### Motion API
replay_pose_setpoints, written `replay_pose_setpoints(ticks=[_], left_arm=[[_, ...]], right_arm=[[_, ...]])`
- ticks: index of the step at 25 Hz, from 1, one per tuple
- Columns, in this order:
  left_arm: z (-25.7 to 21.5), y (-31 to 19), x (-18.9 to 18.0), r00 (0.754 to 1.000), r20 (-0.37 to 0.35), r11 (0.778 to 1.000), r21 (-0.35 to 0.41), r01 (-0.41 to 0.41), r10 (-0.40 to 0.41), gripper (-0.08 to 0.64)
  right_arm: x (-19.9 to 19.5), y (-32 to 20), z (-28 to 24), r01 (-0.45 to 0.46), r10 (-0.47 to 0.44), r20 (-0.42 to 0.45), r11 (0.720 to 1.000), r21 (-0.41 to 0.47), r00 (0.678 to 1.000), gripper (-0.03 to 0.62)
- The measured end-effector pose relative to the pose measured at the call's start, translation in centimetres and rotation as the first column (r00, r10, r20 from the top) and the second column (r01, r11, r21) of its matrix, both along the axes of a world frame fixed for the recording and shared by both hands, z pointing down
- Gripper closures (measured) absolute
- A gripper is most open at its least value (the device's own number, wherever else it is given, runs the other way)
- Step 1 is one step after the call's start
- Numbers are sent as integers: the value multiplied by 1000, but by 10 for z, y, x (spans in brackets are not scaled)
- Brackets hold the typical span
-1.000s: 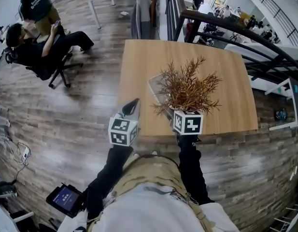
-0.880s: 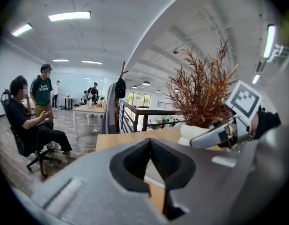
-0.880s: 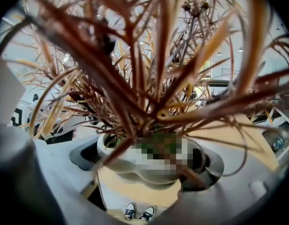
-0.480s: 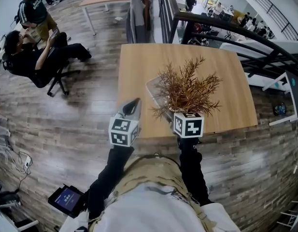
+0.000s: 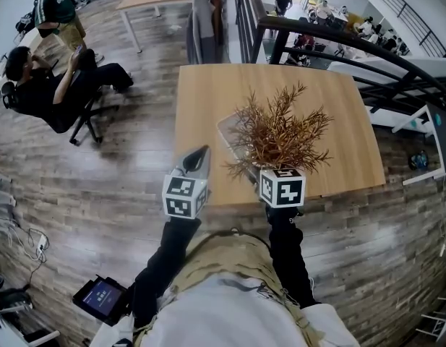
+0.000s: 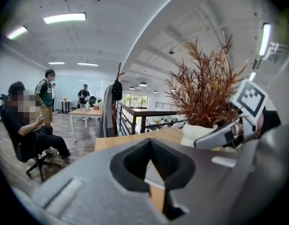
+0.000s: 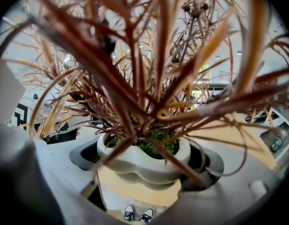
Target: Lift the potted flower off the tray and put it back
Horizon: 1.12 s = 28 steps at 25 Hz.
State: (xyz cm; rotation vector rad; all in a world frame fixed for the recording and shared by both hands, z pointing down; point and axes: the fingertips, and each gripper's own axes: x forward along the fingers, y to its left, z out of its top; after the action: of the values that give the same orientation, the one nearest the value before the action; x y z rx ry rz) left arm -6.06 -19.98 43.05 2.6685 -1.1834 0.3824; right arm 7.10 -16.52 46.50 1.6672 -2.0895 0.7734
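Right gripper [image 7: 144,163]: jaws clamped on the white pot of the potted flower [image 5: 280,132], one jaw on each side of the pot's body just under the rim. In the right gripper view the pot's underside shows, with bare counter wood below it and the person's shoes past the near edge. I judge the pot is held in the air, low over the counter [image 5: 208,96] and close to its near edge.

Long axis: pot upright, dry brown sprays fanning up and out over the gripper and hiding its jaws in the head view.

Tray [image 5: 228,129]: clear, flat on the counter. It shows from under the foliage on the plant's left and far side. How far it runs beneath the pot is hidden.

Key relation: the bare part of the tray lies left of and beyond the held pot. Setting it back likely calls for a short carry that way, then straight down with the pot kept level.

Left gripper [image 5: 199,157]: jaws pressed together on nothing, raised beside the counter's near left edge, well apart from the pot. It has no part in the hold; the right one is the nearer.
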Motion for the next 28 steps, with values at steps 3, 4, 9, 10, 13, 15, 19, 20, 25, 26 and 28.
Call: replay_pose_setpoints(ticks=[3,4,9,10,13,15,19,20,25,26,28], left_arm=[[0,-1,0,1000,-4,1000,-3,-3,3,560],[0,-1,1,1000,-11,1000,-7,-7,7,560],[5,0,7,1000,-13,1000,-18,-19,19,558],[5,0,8,1000,-12,1000,-20,-18,18,558],[7,-1,7,1000,-16,999,-29,-14,13,558],[10,-1,6,1000,-18,999,-36,-11,10,558],[18,-1,6,1000,-9,999,-53,-10,9,558],[21,-1,7,1000,-6,998,-59,-10,9,558],[33,1,10,1000,11,996,-93,-12,13,558],[36,0,11,1000,15,995,-99,-12,13,558],[41,0,13,1000,24,994,-109,-11,14,558]], right_arm=[[-1,-1,-1,2,-2,-3,1000,1,1000,86],[-1,-1,-1,3,-3,-3,1000,3,1000,86],[0,-3,1,7,-7,-5,1000,4,1000,86],[1,-2,1,6,-6,-8,1000,2,1000,86],[2,-3,4,7,-7,-13,1000,-5,1000,86],[2,-3,7,11,-11,-9,1000,-9,1000,86],[3,-4,16,12,-12,-3,1000,-26,1000,86],[3,-5,18,13,-13,-2,999,-30,1000,86],[3,-7,29,21,-21,13,999,-41,1000,86],[4,-8,31,24,-23,15,999,-38,1000,86],[5,-10,36,27,-27,22,999,-35,999,86]])
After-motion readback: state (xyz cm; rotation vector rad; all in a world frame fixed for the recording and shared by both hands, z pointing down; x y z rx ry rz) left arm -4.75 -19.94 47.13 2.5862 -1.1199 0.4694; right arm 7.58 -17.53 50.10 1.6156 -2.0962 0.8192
